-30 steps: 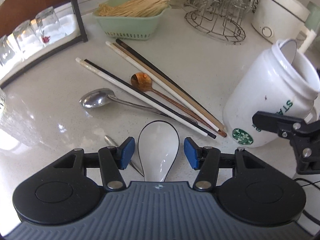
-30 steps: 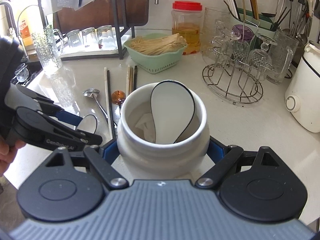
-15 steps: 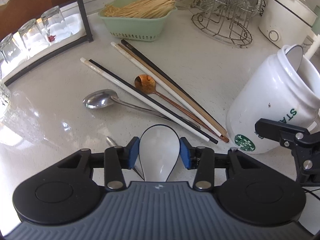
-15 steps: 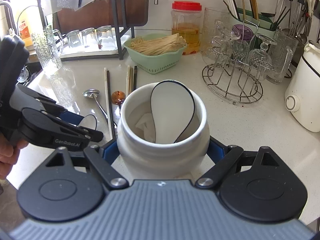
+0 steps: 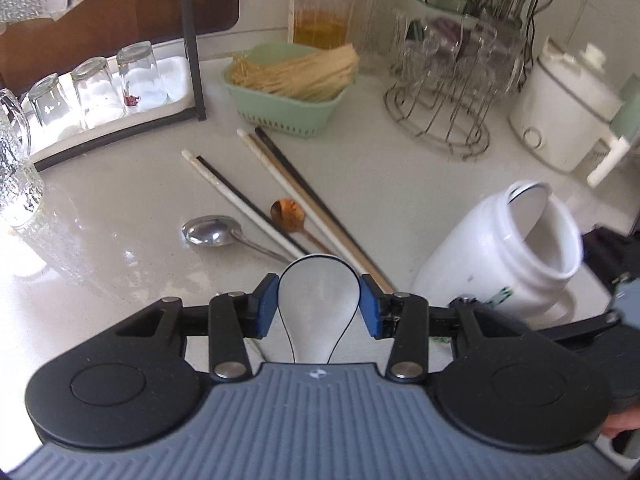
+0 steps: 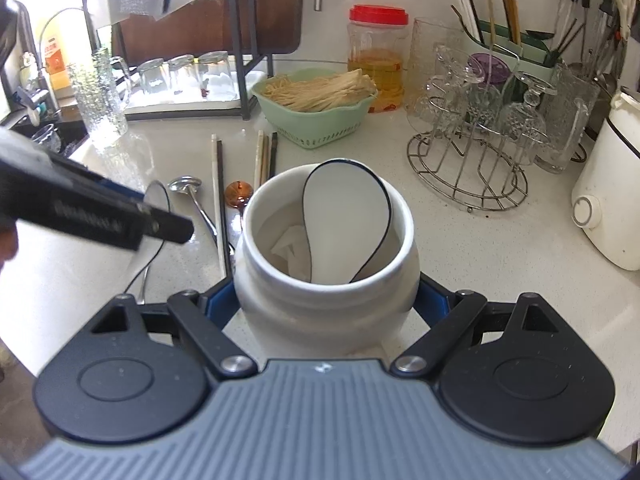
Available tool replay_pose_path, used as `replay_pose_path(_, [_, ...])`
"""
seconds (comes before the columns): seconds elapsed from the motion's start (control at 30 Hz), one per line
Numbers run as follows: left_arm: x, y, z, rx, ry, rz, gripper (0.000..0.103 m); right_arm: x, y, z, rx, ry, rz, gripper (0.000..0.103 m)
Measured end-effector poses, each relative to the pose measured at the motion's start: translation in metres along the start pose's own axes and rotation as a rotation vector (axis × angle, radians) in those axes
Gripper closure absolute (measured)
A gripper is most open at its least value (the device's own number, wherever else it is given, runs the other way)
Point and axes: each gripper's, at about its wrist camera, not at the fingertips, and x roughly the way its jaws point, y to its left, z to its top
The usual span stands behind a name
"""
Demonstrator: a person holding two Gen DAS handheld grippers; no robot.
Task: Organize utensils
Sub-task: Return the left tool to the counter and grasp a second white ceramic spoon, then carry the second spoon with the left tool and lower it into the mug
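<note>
Left wrist view: a pale speckled stone countertop (image 5: 400, 184) carries loose chopsticks (image 5: 280, 188), a steel spoon (image 5: 212, 232) and a copper spoon (image 5: 288, 212); the left gripper (image 5: 319, 306) is clamped on a glossy white ceramic spoon (image 5: 319, 296) with a black rim; the right gripper (image 6: 326, 306) grips a round white jar (image 6: 326, 280) holding a second ceramic spoon (image 6: 346, 216).

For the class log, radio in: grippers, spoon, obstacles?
Left gripper shut on white spoon. Right gripper shut on white jar, one spoon inside. Nothing seen between spoon and jar mouth.
</note>
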Motion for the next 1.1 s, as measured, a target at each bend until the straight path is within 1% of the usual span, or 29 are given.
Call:
replay_pose_path(0.1, [-0.009, -0.007, 0.002, 0.004, -0.022, 0.006, 0.054, 0.000, 0.000, 0.000, -0.009, 0.000, 0.006, 0.012])
replay_pose_path(0.27, [-0.022, -0.013, 0.004, -0.024, -0.044, 0.001, 0.054, -0.001, -0.001, 0.000, -0.017, -0.005, 0.014, 0.012])
replay_pose_path(0.6, [-0.046, -0.025, 0.008, -0.019, -0.094, 0.006, 0.054, 0.000, -0.002, -0.005, -0.021, -0.032, 0.027, 0.012])
replay_pose_path(0.77, [-0.061, -0.024, 0.018, -0.042, -0.113, -0.013, 0.054, 0.000, -0.002, -0.006, -0.019, -0.037, 0.029, 0.012])
replay_pose_path(0.87, [-0.073, -0.027, 0.028, -0.046, -0.142, -0.034, 0.054, 0.000, -0.001, -0.005, -0.018, -0.032, 0.026, 0.012])
replay_pose_path(1.1, [-0.099, -0.049, 0.057, -0.007, -0.216, -0.085, 0.054, 0.001, 0.000, -0.005, -0.019, -0.035, 0.019, 0.012])
